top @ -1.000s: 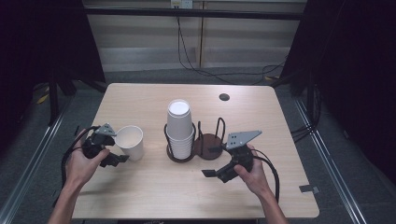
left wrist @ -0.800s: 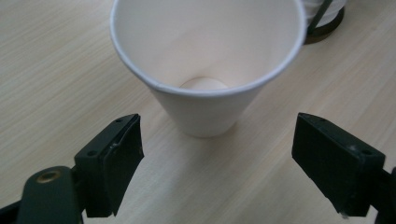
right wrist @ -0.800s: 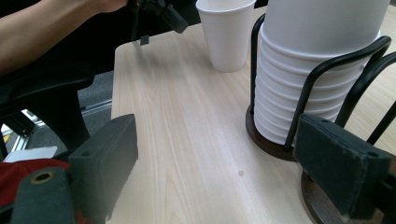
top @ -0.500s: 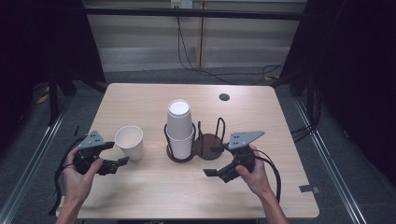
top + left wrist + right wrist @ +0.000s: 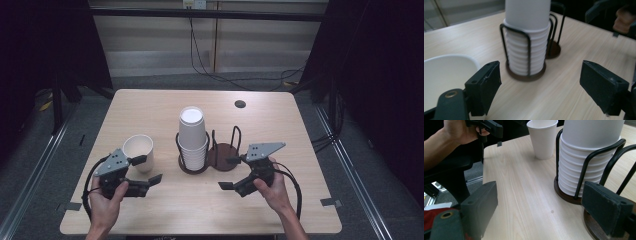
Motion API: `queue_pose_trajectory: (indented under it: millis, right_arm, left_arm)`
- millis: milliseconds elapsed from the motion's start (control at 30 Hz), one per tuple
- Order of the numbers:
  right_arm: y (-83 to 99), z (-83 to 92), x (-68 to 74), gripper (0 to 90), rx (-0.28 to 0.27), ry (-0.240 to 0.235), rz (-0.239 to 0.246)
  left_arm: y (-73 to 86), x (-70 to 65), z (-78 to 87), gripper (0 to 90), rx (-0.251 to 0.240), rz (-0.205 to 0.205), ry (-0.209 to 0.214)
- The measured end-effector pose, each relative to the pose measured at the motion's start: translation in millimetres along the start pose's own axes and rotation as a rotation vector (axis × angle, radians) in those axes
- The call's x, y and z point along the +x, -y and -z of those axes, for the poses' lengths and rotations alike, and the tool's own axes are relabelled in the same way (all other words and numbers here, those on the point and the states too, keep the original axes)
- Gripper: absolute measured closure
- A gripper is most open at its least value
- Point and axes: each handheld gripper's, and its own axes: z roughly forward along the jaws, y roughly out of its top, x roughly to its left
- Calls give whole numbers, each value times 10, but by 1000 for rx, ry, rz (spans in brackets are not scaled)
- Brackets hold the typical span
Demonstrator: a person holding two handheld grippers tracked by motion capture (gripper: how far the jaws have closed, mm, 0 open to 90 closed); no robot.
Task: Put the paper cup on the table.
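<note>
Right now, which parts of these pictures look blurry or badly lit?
High view: table evenly lit, the surroundings nearly black. Left gripper view: the cup stack is soft and the single cup at the left edge is blurred and bright, while the jaws are sharper. Right gripper view: the jaws are blurred up close, the single cup fairly crisp, and no strong glare.

Lab-style recording bay: bare wooden desk [image 5: 150,107], black curtains [image 5: 380,75] flanking it, loose cables [image 5: 220,75] on floor behind it.

Even overhead light on the table [image 5: 150,110], dark surroundings, soft shadows, near jaws slightly blurred.
</note>
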Motion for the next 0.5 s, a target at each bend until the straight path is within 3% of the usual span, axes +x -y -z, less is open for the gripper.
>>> queue_pose_trajectory:
  millis: [67, 167, 200, 267, 333, 500]
  right_arm:
    - [12, 9, 13, 135, 3, 6, 1]
    - [46, 34, 34, 136, -6, 20, -5]
    - [55, 42, 41, 136, -4, 27, -3]
    - [80, 66, 51, 136, -17, 30, -12]
    - [104, 76, 59, 135, -20, 41, -9]
    - [140, 44, 65, 135, -23, 72, -13]
  left_arm:
    - [-21, -61, -80, 161, -4, -16, 2]
    - [-49, -133, -218, 161, 11, -13, 47]
    - [-46, -164, -254, 161, 1, -16, 44]
    - [-26, -205, -318, 161, -21, 5, 80]
    - [19, -244, -372, 161, -49, 9, 75]
    - [93, -287, -412, 161, -52, -1, 45]
